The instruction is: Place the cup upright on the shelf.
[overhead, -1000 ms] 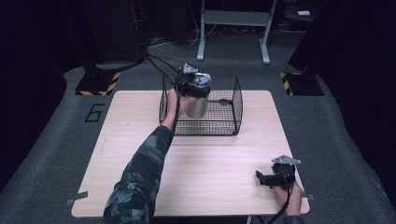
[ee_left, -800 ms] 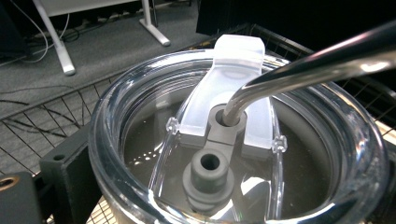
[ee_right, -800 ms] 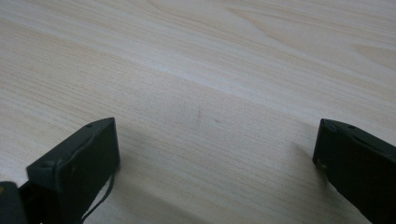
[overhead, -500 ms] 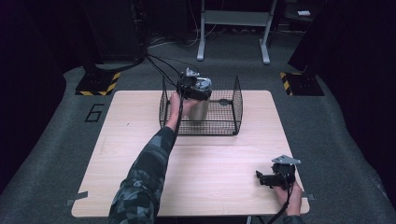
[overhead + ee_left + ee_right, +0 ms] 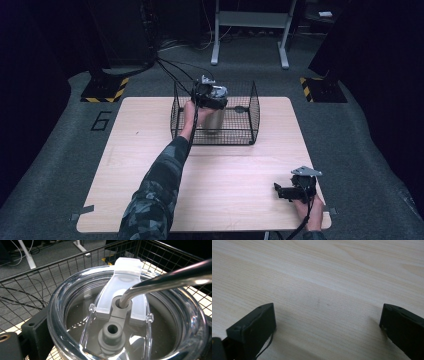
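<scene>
A steel tumbler [image 5: 215, 119] with a clear lid [image 5: 62, 305] and a bent metal straw [image 5: 172, 276] stands upright inside a black wire basket [image 5: 254, 111] at the table's far middle. My left gripper [image 5: 209, 94] is over the tumbler's top, shut on the lid's rim; in the left gripper view one black jaw presses the lid's left side and the lid hides most of the other. Near the table's front right corner my right gripper [image 5: 283, 191] rests low over the wood, open, with bare table between its jaws [image 5: 327, 322].
The light wooden table [image 5: 150, 130] has the basket as its one standing object. Basket wires [image 5: 37, 282] rise close around the tumbler. Cables [image 5: 172, 70] trail off the far edge to the dark floor, where a stand's legs [image 5: 250, 30] sit.
My left gripper has sunk slightly with the tumbler inside the basket. The right gripper has stayed put.
</scene>
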Demonstrator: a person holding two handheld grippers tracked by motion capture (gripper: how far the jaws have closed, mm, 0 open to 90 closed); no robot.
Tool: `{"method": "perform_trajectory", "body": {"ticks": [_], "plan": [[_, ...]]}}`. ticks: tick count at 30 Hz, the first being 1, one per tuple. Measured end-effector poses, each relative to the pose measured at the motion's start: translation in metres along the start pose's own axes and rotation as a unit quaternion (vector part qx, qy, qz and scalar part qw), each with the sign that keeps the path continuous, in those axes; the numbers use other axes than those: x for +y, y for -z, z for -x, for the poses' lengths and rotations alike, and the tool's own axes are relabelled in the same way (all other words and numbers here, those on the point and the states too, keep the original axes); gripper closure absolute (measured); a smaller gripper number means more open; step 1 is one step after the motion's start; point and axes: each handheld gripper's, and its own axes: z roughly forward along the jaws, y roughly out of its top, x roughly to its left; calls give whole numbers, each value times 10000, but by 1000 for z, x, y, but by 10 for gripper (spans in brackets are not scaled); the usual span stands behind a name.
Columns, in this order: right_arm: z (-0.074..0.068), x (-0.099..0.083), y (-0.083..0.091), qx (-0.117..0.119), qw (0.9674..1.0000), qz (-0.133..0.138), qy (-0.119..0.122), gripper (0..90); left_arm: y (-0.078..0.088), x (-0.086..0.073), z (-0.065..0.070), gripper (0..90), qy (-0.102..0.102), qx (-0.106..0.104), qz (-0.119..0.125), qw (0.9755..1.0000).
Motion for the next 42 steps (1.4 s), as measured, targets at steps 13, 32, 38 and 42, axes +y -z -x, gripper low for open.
{"method": "perform_trajectory", "body": {"ticks": [13, 32, 38, 42], "plan": [[0, 0, 0, -34, 10000, 39, -5, 1, -5, -6, 2, 36, -114, -92, -179, 9997], [-1, 0, 0, -36, 10000, 35, -27, 1, 8, -14, 1, 35, -219, -174, -384, 9989], [-1, 0, 0, -36, 10000, 34, -28, 1, 11, -15, 0, 34, -275, -196, -423, 9985], [-1, 0, 0, -35, 10000, 35, -28, 1, 11, -15, 0, 33, -271, -189, -400, 9987]]}}
